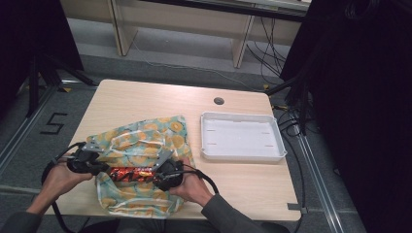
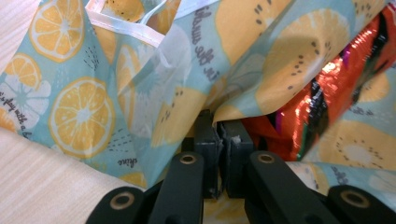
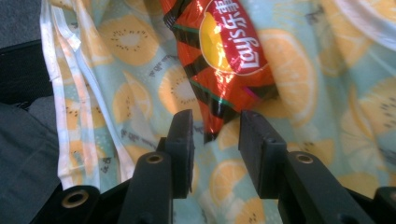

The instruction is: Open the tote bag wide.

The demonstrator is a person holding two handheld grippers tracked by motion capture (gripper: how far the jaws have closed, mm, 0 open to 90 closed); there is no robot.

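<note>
1. Left gripper (image 2: pixel 219 135): clenched on a fold of the fruit-print bag (image 2: pixel 154 93), cloth pinched between the closed pads. Seen in the high view at the bag's left edge (image 1: pixel 90 162), held in the left hand (image 1: pixel 60 177).
2. Right gripper (image 3: pixel 215 135): released, jaws standing apart with a clear gap. Lower corner of the red crisp packet (image 3: pixel 224 56) hanging into that gap, pads not pressing on it. Seen in the high view at the packet's right end (image 1: pixel 165 174), held in the right hand (image 1: pixel 192 187).
3. Crisp packet: red and shiny, lying across the bag between the two grippers in the high view (image 1: pixel 131 173). In the left gripper view, partly tucked under a fold of the bag (image 2: pixel 336 74). Whether inside the bag or merely on it: cannot tell.
4. Bag: pale blue cloth with orange and kiwi slices, white-edged handles, spread crumpled on the near left part of the surface (image 1: pixel 243 184), its lower edge reaching the near rim.
5. White tray (image 1: pixel 209 145): shallow, rectangular, on the right half of the surface, just beside the bag, well apart from both grippers.
6. Surface: light wood, with a round cable port (image 1: pixel 218 101) beyond the tray.
</note>
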